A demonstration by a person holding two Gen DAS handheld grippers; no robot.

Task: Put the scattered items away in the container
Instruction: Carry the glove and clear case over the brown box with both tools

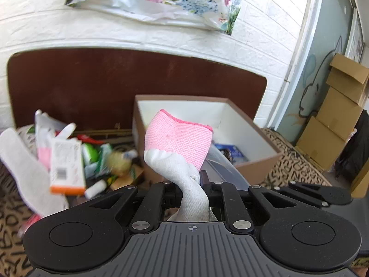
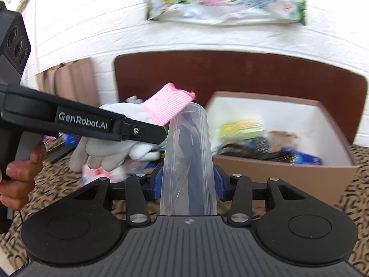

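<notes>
**Two loads up, one box ahead**

Closest in, the right gripper (image 2: 188,185) has its blue pads clamped on either side of a clear tapered plastic cup (image 2: 187,159) — the cup's long axis runs straight out along the fingers, narrow closed end pointing forward at the box. The left gripper (image 1: 194,183) is pinched nearly shut on the white middle of a pink-cuffed white knit glove (image 1: 178,146), cuff standing up and forward, white fingers hanging below the jaws, as the right wrist view shows.

Here's the geometry that matters: from the left camera the brown cardboard box with the white lining (image 1: 265,147) sits ahead and off to the right, its near wall just behind the raised cuff. From the right camera the same box lies ahead and right too, with the glove crossing in from the left, its cuff right at the cup's far end. By my reading the cup hand is the nearer one — it should lead, with the glove waiting or keeping left.

Farther out, the box already holds packets and dark items. Left of it, a pile of cartons and tubes (image 1: 69,161) waits on the patterned cloth (image 1: 297,161).
</notes>
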